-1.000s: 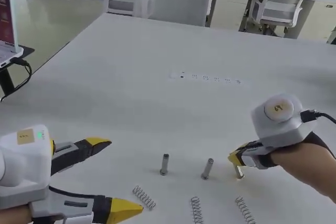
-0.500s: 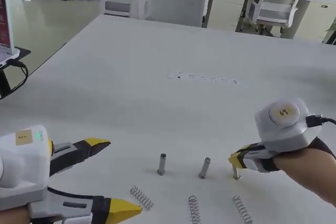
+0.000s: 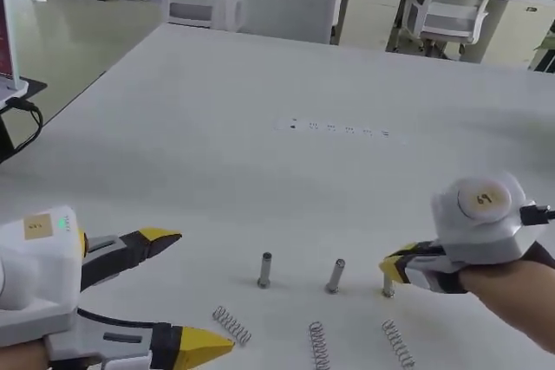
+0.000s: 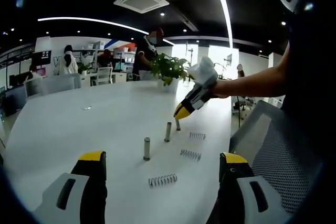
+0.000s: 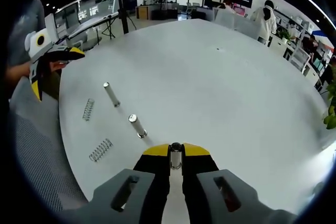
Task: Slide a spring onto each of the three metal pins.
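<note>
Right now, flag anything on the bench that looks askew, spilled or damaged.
Nothing stands out. The pins stand upright, the springs lie loose in front of them, and the right gripper is shut on the rightmost pin.

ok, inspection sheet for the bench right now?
Surface: white table, small marks mid-table.
Job's things: left pin, middle pin, right pin standing in a row; left spring, middle spring, right spring lying loose in front, none on a pin.
Clutter: nothing seen.
Grippers: left gripper open, holding nothing; right gripper shut on right pin.
Cables: black cable beside the table's left edge; black lead on right gripper.
Surroundings: office chair, cabinets, people in the distance.
</note>
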The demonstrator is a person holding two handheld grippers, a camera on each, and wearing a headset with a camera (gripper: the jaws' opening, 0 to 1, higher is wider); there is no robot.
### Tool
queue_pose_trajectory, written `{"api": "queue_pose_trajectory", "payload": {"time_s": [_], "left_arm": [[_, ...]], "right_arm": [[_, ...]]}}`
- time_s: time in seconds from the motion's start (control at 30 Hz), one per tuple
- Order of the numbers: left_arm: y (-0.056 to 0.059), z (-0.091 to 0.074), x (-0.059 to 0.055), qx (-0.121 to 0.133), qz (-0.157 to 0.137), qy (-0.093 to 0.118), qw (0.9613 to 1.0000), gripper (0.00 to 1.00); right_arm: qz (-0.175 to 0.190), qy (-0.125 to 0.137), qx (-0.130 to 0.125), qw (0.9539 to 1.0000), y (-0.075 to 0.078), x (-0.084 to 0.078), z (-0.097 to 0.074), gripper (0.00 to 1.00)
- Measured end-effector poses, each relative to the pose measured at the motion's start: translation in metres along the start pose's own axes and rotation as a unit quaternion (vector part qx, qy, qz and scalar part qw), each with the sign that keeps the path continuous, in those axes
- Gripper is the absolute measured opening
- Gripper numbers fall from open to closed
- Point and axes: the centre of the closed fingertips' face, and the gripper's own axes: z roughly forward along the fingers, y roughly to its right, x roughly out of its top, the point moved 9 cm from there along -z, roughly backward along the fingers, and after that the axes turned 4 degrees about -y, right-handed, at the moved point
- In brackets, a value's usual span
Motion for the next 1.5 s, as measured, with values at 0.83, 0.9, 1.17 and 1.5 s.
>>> {"api": "queue_pose_trajectory", "payload": {"time_s": [0.83, 0.9, 1.17, 1.5], "left_arm": [[0.001, 0.001, -0.001, -0.002, 0.001, 0.001, 1.0, 0.86], [0.001, 0.001, -0.001, -0.002, 0.0, 0.001, 1.0, 0.86], [0.003, 0.002, -0.001, -0.004, 0.0, 0.0, 1.0, 0.86], [0.003, 0.002, -0.001, -0.004, 0.0, 0.001, 1.0, 0.86]], "right_arm": [[0.001, 0.006, 0.001, 1.0, -0.001, -0.006, -0.005, 0.05], [-0.001, 0.006, -0.002, 1.0, -0.001, -0.007, -0.006, 0.05], [-0.004, 0.007, -0.005, 1.0, 0.0, -0.01, -0.008, 0.05], [-0.009, 0.006, -0.007, 0.9999, 0.0, -0.01, -0.008, 0.06]]}}
